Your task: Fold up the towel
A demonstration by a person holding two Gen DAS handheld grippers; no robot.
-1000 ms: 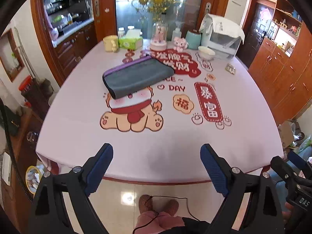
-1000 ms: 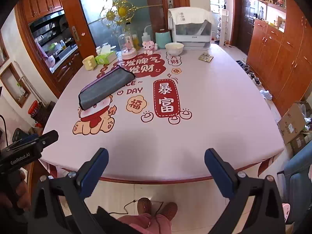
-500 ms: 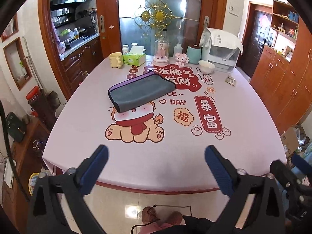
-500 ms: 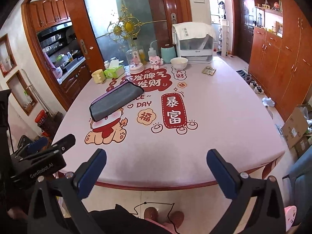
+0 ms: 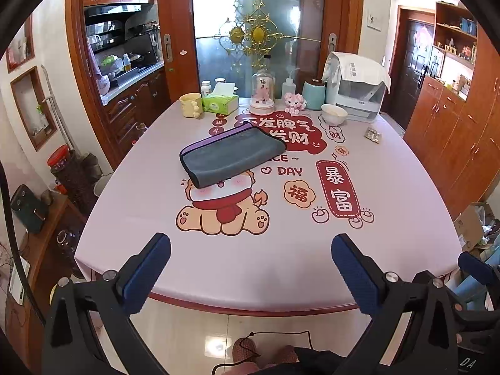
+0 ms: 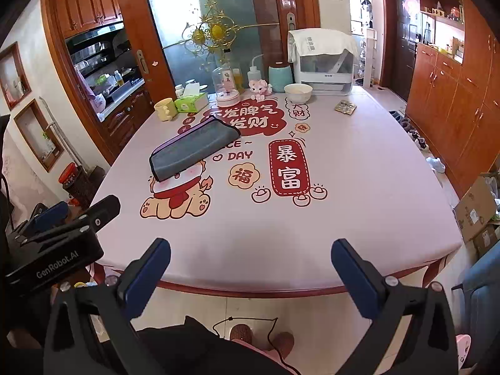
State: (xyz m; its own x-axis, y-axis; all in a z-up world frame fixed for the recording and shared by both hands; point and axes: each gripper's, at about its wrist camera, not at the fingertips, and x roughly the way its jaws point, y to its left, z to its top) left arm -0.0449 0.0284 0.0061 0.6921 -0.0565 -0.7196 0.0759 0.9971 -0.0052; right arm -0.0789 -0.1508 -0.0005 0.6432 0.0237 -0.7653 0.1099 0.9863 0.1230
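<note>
A grey towel (image 5: 231,156) with a purple edge lies folded on the pink printed tablecloth (image 5: 250,250), toward the far left of the table; it also shows in the right wrist view (image 6: 193,148). My left gripper (image 5: 250,268) is open and empty, held off the table's near edge, far from the towel. My right gripper (image 6: 250,272) is open and empty too, also off the near edge. The left gripper's body (image 6: 59,243) shows at the left of the right wrist view.
At the table's far end stand a yellow mug (image 5: 191,109), a green tissue box (image 5: 220,103), a glass dome (image 5: 262,97), a teal canister (image 5: 314,95), a white bowl (image 5: 333,114) and a white appliance (image 5: 359,93). A blister pack (image 5: 373,135) lies at the right. Wooden cabinets line both sides.
Both grippers have drawn back and risen from the table's near edge, so the table looks farther and more of the room shows. The towel has not moved.
</note>
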